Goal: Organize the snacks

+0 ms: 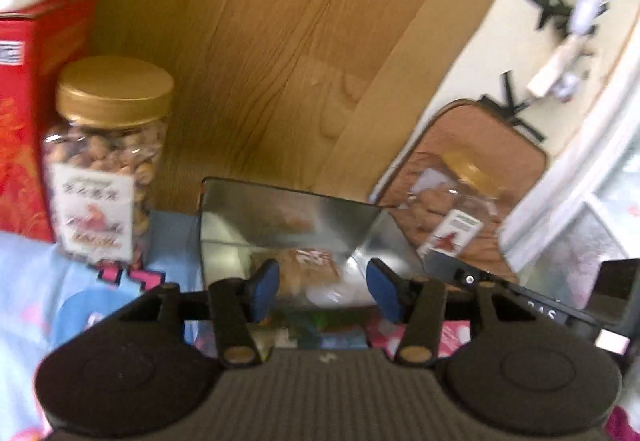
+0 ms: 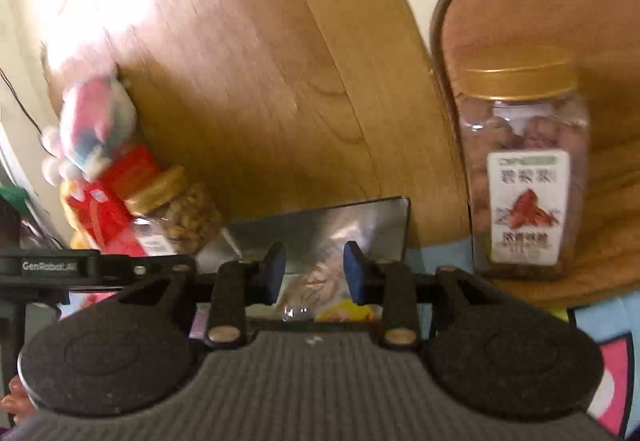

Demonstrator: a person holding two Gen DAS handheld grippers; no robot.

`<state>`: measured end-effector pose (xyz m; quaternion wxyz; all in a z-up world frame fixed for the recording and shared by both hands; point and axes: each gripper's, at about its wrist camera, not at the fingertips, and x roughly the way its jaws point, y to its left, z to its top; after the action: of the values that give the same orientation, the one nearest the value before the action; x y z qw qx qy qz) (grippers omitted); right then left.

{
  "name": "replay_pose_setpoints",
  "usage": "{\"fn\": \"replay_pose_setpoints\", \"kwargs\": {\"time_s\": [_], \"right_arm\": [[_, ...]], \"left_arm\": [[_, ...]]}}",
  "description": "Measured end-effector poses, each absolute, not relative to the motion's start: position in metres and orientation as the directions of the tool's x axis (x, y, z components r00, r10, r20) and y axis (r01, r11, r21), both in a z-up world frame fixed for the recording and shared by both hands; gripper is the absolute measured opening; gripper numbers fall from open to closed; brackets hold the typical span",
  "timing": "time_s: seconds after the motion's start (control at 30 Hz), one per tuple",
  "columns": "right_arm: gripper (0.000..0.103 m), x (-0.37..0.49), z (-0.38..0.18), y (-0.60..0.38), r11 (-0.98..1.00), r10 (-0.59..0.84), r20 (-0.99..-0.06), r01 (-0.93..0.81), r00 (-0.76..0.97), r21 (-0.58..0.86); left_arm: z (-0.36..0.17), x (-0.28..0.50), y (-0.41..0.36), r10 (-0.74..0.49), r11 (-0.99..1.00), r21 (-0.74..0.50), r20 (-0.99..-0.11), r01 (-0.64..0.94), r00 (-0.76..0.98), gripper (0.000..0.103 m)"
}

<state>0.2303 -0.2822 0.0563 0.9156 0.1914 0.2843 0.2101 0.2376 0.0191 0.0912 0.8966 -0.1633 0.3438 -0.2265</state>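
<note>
An open shiny metal tin (image 1: 288, 217) sits ahead of my left gripper (image 1: 322, 289), which is open and empty, its blue pads just in front of a wrapped snack packet (image 1: 312, 269) lying in the tin. A gold-lidded jar of nuts (image 1: 106, 161) stands upright at the left. A second gold-lidded jar (image 1: 452, 209) stands at the right on a brown cushion. In the right wrist view my right gripper (image 2: 314, 273) is open over a snack packet (image 2: 320, 281) by the tin (image 2: 352, 229). The second jar (image 2: 524, 169) stands upright to its right.
A red box (image 1: 28, 113) stands behind the left jar, with a plush toy (image 2: 92, 129) above it. A wooden headboard (image 1: 260, 41) rises behind. The brown cushion (image 2: 520, 9) lies at the right. A blue patterned cloth (image 1: 32, 281) covers the surface.
</note>
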Motion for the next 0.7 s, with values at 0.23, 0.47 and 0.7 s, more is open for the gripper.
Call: {"fn": "replay_pose_setpoints", "kwargs": {"time_s": [0.23,0.47,0.7], "right_arm": [[0.035,0.201,0.022,-0.28,0.819,0.551,-0.538,-0.29,0.638,0.494],[0.036,0.212,-0.013,-0.26,0.829,0.541,-0.621,-0.234,0.567,0.508],[0.036,0.161,0.008,-0.241,0.781,0.624,-0.627,-0.383,0.466,0.493]], "left_arm": [[0.056,0.182,0.045,-0.51,0.847,-0.467,-0.586,0.252,0.629,0.053],[0.021,0.194,0.043,-0.447,0.877,-0.461,-0.678,0.136,0.583,0.055],[0.018,0.152,0.044,-0.574,0.815,-0.521,-0.659,0.255,0.486,0.054]]}}
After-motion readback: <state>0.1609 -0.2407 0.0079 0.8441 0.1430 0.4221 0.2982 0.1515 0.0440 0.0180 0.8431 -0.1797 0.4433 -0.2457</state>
